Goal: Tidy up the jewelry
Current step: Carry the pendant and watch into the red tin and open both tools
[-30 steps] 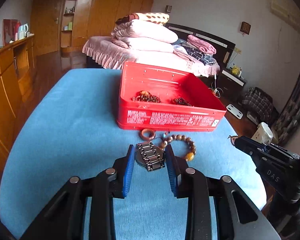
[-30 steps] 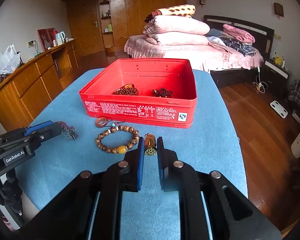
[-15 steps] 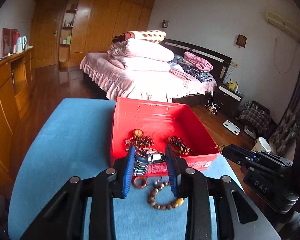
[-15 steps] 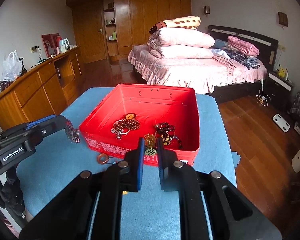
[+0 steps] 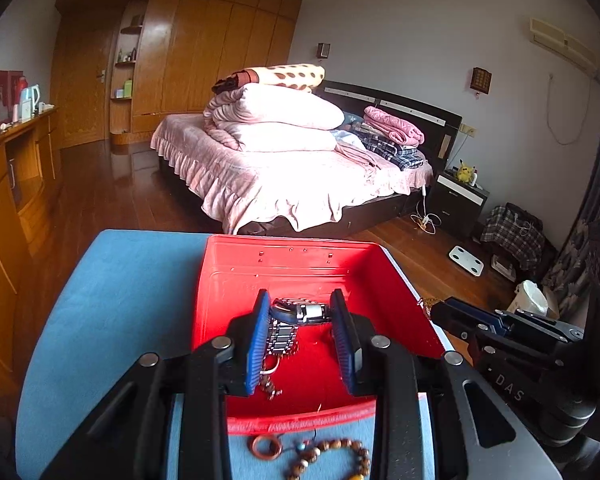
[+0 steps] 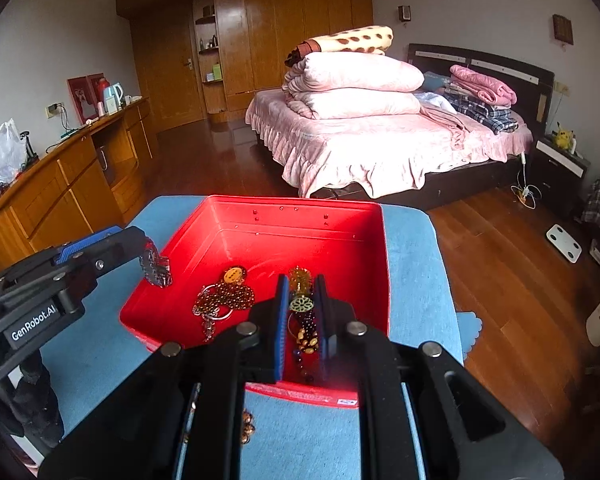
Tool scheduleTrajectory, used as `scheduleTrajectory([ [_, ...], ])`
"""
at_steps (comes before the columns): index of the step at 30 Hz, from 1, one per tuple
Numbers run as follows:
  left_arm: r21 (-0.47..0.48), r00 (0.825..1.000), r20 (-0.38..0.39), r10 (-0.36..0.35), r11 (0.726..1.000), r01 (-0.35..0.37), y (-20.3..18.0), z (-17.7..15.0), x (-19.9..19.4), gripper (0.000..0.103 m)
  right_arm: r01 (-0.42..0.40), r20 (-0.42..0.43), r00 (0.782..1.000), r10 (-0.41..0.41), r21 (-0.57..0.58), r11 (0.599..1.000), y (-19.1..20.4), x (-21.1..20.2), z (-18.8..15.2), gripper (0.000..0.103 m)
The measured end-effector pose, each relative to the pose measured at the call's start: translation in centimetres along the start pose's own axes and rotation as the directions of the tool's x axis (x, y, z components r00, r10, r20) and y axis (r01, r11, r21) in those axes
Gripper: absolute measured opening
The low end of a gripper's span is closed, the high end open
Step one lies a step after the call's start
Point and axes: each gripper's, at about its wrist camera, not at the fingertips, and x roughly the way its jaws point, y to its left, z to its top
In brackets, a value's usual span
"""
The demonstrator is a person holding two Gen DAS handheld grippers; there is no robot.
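Observation:
A red tin box (image 5: 204, 280) (image 6: 380, 264) stands on the blue table. My left gripper (image 5: 300, 312) is shut on a metal watch (image 5: 304, 313) and holds it above the box; its band hangs down. The watch also shows in the right wrist view (image 6: 154, 266). My right gripper (image 6: 300, 300) is shut on a gold pendant (image 6: 301, 283) above the box. Inside lie a gold chain necklace (image 6: 224, 298) and dark beads (image 6: 306, 330). A wooden bead bracelet (image 5: 332, 456) and a brown ring (image 5: 265, 447) lie on the table in front of the box.
The blue table (image 5: 120, 280) ends close behind the box, with wooden floor beyond. A bed (image 6: 380, 136) stands at the back, a wooden cabinet (image 6: 60, 188) at the left.
Both grippers have lifted from the table with their pieces and moved forward over the red box. The bracelet and ring stayed on the table.

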Motion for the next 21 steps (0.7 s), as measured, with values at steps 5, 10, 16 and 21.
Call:
scheduleTrajectory([
  [5, 0.006, 0.999, -0.039, 0.002, 1.000, -0.001, 0.0, 0.2, 3.3, 0.030, 0.008, -0.061, 0.998, -0.006, 0.026, 1.000, -1.1, 3.9, 0.1, 0.011],
  [10, 0.002, 0.997, -0.074, 0.011, 1.000, -0.011, 0.4, -0.1, 6.3, 0.030, 0.012, -0.104, 0.995, -0.008, 0.034, 0.999, -1.5, 6.9, -0.1, 0.011],
  [16, 0.013, 0.990, -0.138, 0.015, 1.000, -0.013, 0.9, 0.0, 9.8, 0.031, 0.027, -0.130, 0.991, -0.022, 0.033, 0.999, -1.4, 9.0, 0.2, 0.014],
  [21, 0.013, 0.992, -0.125, 0.001, 1.000, 0.000, 1.3, 0.3, 10.1, 0.041, 0.040, -0.130, 0.991, -0.036, 0.032, 0.999, -2.0, 9.5, 0.5, 0.015],
])
